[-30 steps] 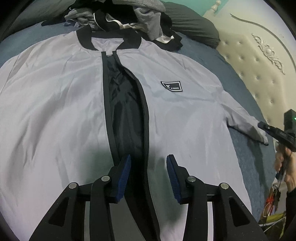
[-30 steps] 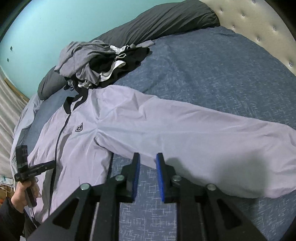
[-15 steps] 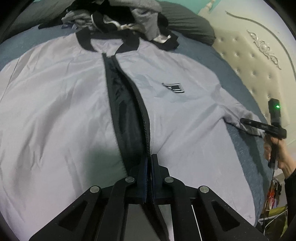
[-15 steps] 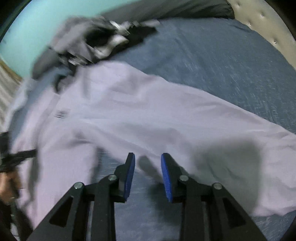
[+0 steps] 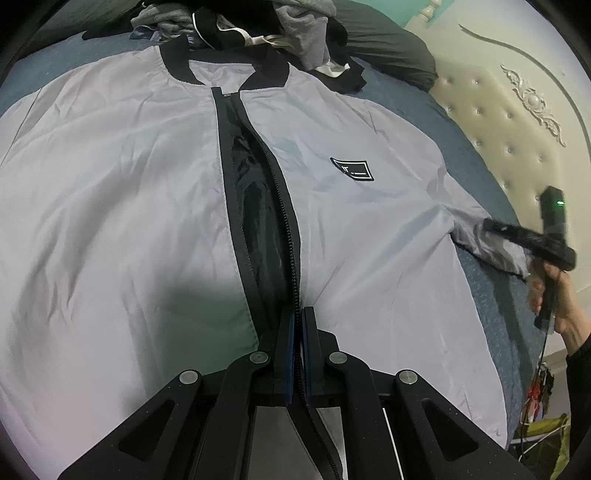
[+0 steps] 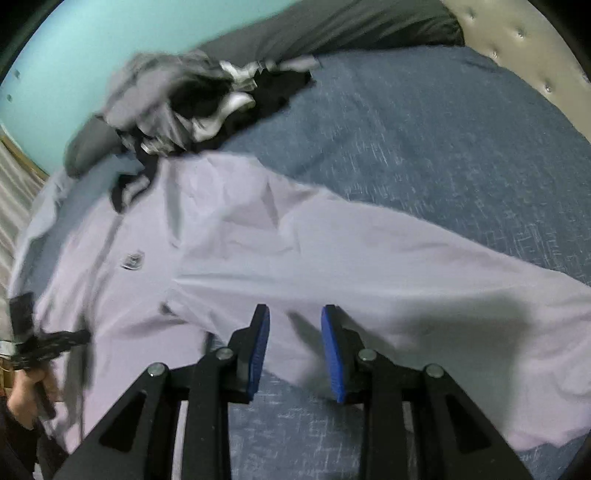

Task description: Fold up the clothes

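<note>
A pale lilac jacket [image 5: 118, 206] with a black collar lies front-up on the blue bedspread, its zip half undone over black lining. My left gripper [image 5: 298, 314] is shut on the right zipper edge [image 5: 291, 258] low on the jacket front. The right gripper [image 5: 517, 240] shows there too, over the jacket's sleeve, held by a hand. In the right wrist view my right gripper [image 6: 295, 332] is open just above the lower edge of the outstretched sleeve [image 6: 406, 273], nothing between its pads. The left gripper [image 6: 55, 341] appears at the far left.
A heap of grey and black clothes [image 5: 258, 26] lies beyond the collar, seen also as clothes [image 6: 192, 99]. A dark grey pillow [image 5: 384, 51] and a cream tufted headboard [image 5: 517, 122] border the bed. Bare blue bedspread [image 6: 424, 140] stretches above the sleeve.
My left gripper went from open to shut on the zipper edge. My right gripper opened wider and moved forward over the sleeve's lower edge.
</note>
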`<action>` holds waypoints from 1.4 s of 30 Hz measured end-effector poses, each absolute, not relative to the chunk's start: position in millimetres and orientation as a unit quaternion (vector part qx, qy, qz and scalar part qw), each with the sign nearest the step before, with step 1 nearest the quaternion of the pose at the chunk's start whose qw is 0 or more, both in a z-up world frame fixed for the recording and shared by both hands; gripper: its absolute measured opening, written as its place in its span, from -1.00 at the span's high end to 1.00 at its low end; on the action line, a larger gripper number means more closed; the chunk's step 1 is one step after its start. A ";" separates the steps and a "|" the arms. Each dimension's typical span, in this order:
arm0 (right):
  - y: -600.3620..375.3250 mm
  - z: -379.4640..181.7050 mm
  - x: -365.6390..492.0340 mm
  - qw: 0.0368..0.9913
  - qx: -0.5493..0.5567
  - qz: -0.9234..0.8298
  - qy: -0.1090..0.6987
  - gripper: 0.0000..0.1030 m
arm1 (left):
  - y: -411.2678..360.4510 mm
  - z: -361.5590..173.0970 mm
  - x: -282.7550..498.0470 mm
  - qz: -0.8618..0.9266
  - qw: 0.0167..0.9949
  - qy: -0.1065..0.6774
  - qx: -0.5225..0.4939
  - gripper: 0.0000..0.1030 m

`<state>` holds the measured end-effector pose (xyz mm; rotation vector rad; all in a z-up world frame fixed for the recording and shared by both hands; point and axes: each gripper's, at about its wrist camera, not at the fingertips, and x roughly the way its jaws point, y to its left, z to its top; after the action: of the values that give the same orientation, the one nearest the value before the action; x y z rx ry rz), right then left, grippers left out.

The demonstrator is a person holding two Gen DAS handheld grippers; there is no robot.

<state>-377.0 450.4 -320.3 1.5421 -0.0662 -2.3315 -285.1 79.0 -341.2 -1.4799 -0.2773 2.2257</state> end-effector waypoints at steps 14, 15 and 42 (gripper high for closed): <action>583.7 -284.6 -328.7 0.074 0.484 -0.867 -0.093 0.44 | 79.6 -329.8 -283.2 0.813 0.235 -0.087 -0.526 0.90; 606.3 -281.6 -323.1 0.048 0.480 -0.870 -0.104 0.39 | 79.7 -327.9 -282.4 0.814 0.236 -0.086 -0.524 0.89; 748.2 -298.9 -265.9 -0.089 0.431 -0.871 -0.219 0.94 | 91.4 -313.4 -270.4 0.823 0.224 -0.073 -0.516 0.78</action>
<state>-265.9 748.2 -298.9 1.4356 -0.7310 -2.9024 -270.4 91.4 -313.4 -1.4242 -0.2001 2.2718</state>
